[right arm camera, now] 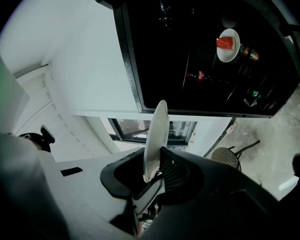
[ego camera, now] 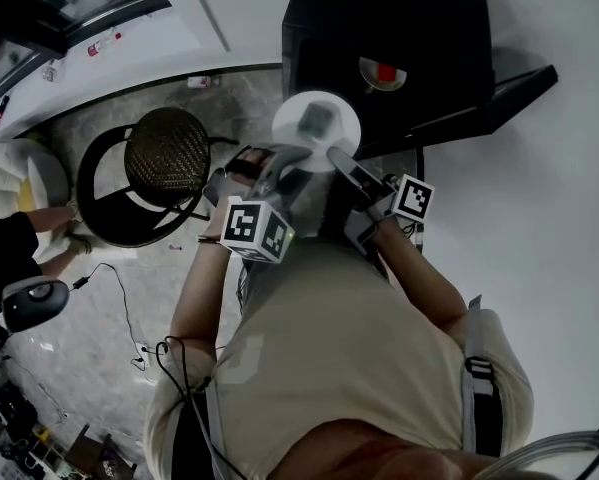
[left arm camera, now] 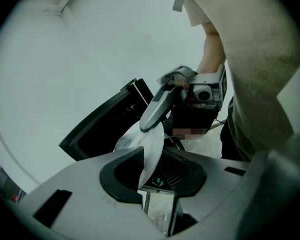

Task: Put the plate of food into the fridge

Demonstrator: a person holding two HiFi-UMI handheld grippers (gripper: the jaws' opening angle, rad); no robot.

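plate (ego camera: 347,126) is up in the air, carried by both tongs, one on each side of its rim

left tongs (left arm camera: 151,168): jaws pinching the near rim, with the plate's edge right between the pads. The opposite tongs show at the far rim in this view

right tongs (right arm camera: 155,170): clamped on the opposite rim. Plate is seen edge-on here, standing up from between the jaws (head view shows it face-up, roughly flat)

food (ego camera: 317,120): a small greyish lump mid-plate, can't tell what

fridge (right arm camera: 200,49): black, door open, dark inside. Plate sits just in front of the opening, not inside yet

second plate (right arm camera: 228,45) with something red is already in the fridge, well apart from the tongs

wicker chair (ego camera: 167,158) stands on the floor, off to the left of the held plate
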